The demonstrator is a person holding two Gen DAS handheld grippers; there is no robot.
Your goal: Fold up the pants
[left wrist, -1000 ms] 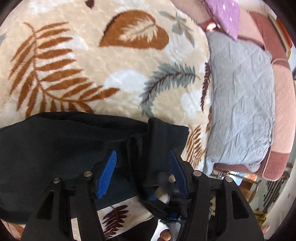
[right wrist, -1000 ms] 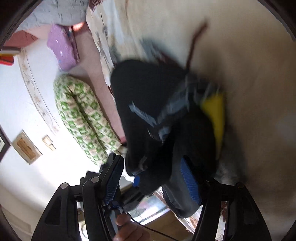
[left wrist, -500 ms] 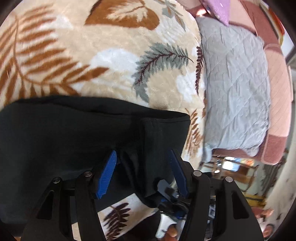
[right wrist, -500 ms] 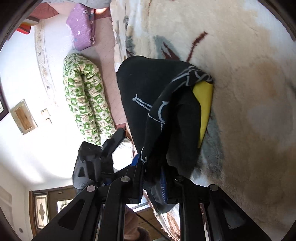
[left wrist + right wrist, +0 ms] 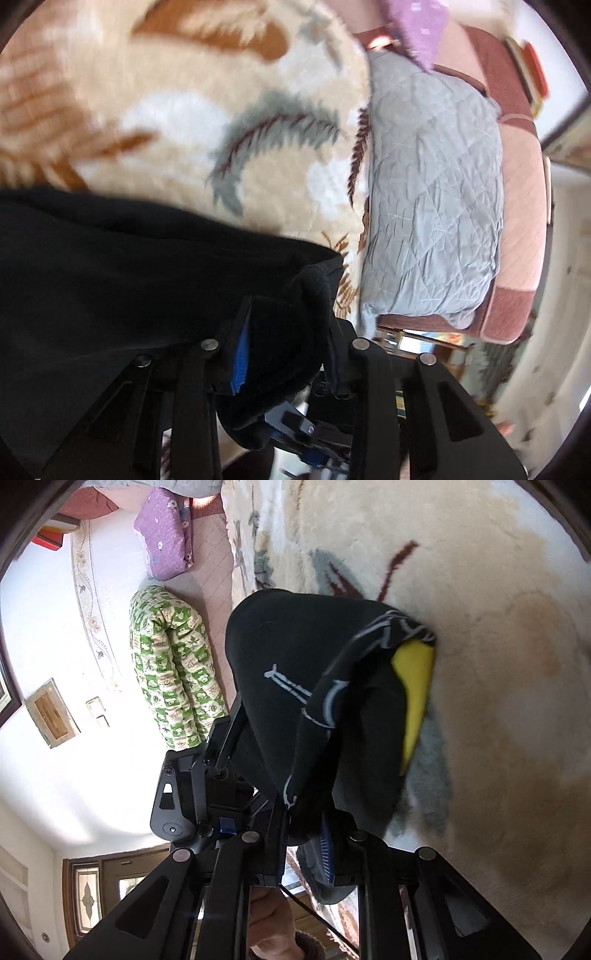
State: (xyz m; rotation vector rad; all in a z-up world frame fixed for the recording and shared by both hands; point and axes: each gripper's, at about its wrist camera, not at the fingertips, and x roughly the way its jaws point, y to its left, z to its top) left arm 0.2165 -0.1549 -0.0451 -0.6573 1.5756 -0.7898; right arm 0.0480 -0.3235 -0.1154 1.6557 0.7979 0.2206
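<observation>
Pinching one end of the black pants [image 5: 122, 280], both the left gripper [image 5: 288, 354] and the right gripper [image 5: 306, 845] hold cloth (bulk trailing leftward over the blanket [image 5: 207, 122]).

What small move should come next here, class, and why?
Probably carry both corners across together to lay the fold. The left gripper and right gripper are each shut on the black pants, whose edge is lifted off the leaf-print blanket.

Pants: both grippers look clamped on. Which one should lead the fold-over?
Probably left. The left gripper pinches a corner of the pants with open blanket ahead. The right gripper holds bunched fabric with yellow lining hanging out.
</observation>
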